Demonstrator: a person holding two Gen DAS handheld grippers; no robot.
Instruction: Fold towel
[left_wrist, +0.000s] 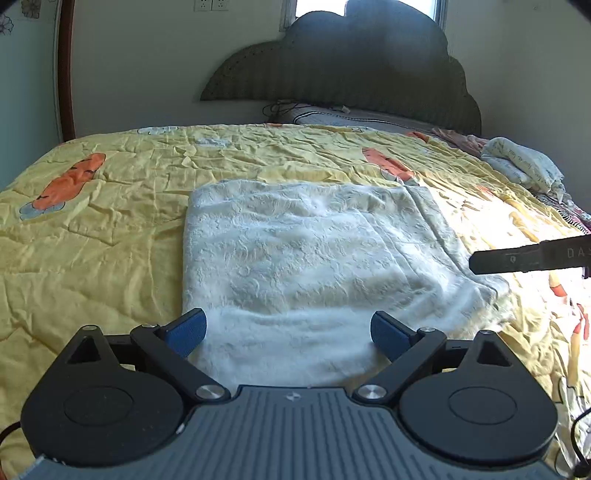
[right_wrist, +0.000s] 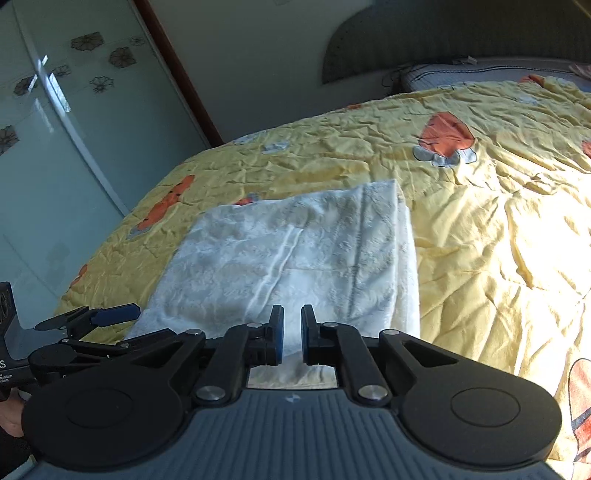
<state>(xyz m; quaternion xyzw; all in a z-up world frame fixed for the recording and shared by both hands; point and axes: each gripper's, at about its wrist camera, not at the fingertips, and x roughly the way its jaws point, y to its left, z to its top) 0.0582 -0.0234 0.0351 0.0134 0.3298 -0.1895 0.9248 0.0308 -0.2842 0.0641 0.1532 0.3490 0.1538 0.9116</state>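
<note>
"DAS", perhaps cut off, on right hand-held gripper (left_wrist: 532, 258).

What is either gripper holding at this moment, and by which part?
Nothing is held. The left gripper stands wide open above the towel; the right gripper has a narrow empty gap between its pads, with the towel lying flat on the bed.

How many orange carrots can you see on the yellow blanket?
3 in the left wrist view: one carrot far left, one beyond the towel, one near the pillow. More may be hidden.
</note>
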